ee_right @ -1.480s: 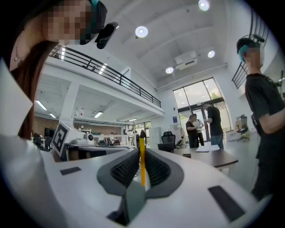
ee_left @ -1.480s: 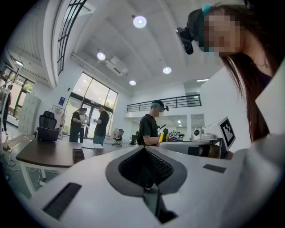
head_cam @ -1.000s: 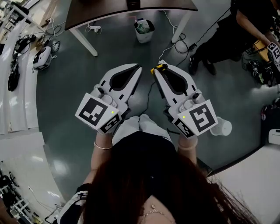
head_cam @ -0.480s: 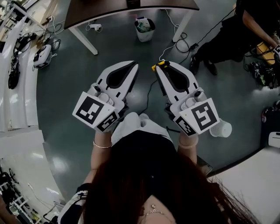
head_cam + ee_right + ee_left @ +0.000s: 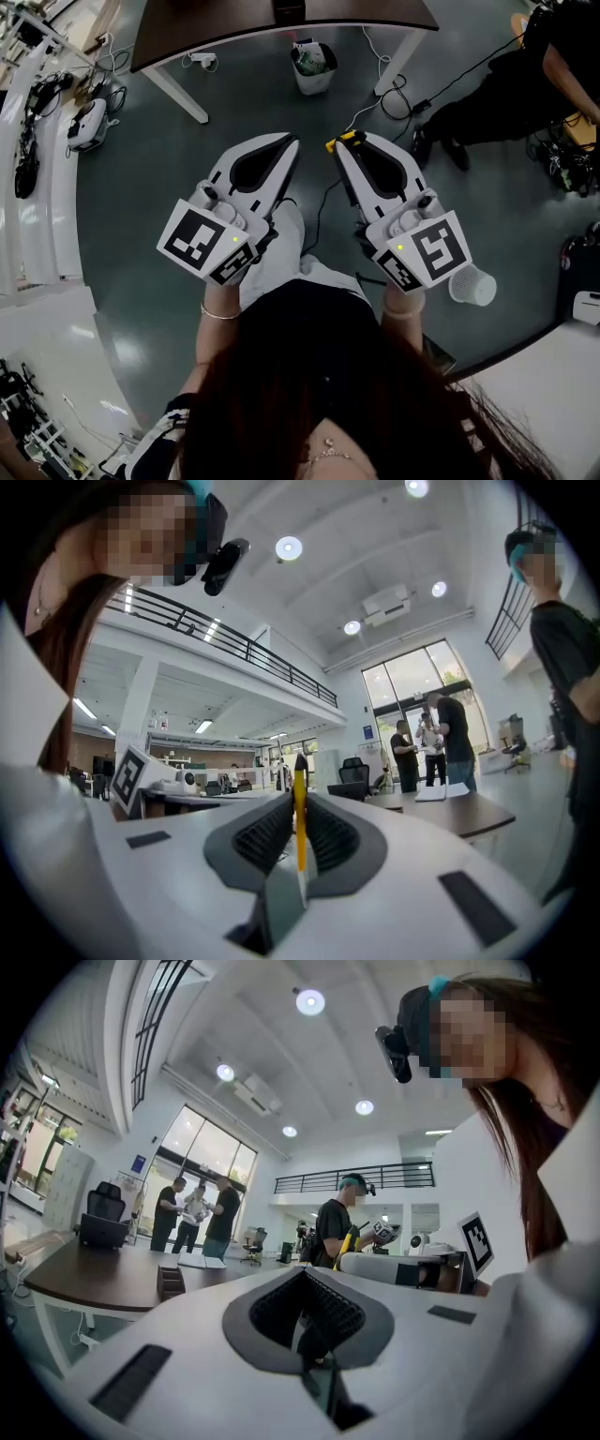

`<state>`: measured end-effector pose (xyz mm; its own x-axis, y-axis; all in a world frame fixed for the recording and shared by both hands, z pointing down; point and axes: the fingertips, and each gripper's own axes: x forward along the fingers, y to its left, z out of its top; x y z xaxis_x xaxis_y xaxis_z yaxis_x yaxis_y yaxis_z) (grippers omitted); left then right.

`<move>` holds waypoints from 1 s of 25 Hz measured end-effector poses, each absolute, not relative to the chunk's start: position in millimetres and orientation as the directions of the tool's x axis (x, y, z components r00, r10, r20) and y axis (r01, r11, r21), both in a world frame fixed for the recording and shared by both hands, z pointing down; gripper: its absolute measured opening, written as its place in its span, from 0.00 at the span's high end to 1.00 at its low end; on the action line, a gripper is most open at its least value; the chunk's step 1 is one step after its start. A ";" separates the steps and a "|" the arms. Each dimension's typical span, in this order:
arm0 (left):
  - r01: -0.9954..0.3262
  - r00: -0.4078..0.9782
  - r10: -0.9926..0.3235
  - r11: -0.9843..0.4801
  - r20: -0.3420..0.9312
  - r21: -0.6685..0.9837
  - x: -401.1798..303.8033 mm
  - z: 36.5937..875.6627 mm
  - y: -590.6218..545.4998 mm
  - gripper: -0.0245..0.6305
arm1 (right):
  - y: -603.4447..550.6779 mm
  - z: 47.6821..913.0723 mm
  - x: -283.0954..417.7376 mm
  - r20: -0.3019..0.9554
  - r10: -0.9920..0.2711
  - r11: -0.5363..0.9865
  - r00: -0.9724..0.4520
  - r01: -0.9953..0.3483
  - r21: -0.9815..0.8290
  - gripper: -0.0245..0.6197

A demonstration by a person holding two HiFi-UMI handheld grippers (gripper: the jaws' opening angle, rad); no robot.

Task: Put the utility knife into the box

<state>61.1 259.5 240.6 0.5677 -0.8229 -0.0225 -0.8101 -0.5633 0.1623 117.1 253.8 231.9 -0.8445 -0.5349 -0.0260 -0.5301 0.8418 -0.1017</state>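
Over the grey floor I hold both grippers side by side, pointing away from me toward a brown table (image 5: 234,36). My right gripper (image 5: 339,148) is shut on a yellow utility knife (image 5: 343,142), whose end pokes out past the fingertips. In the right gripper view the knife (image 5: 299,817) stands as a thin yellow strip squeezed between the ribbed pads. My left gripper (image 5: 292,142) is shut with nothing in it, and its pads (image 5: 319,1302) meet at the tip. A small dark container (image 5: 170,1282) stands on the table; I cannot tell if it is the box.
A waste bin (image 5: 312,66) stands under the table, with cables (image 5: 389,94) trailing across the floor. A paper cup (image 5: 472,286) sits on the floor at my right. A person (image 5: 511,89) stands at the upper right. A white tabletop (image 5: 553,394) lies at the lower right, white benches (image 5: 42,187) at the left.
Both grippers stay shut and side by side, the knife still in the right one. My foot has stepped forward beneath the left gripper, and the floor and table have shifted slightly in view.
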 end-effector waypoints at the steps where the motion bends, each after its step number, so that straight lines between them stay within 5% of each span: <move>1: -0.808 0.571 -0.821 -0.566 -0.025 0.163 56.0 241.2 246.3 0.96 | 241.4 232.5 111.4 -0.025 -0.537 0.841 -0.843 -0.532 -0.099 0.88; 25: -0.778 0.603 -0.797 -0.597 -0.030 0.195 -46.9 251.0 -14.4 0.96 | -14.6 237.4 9.8 0.003 -0.577 0.813 -0.817 -0.575 -0.087 0.88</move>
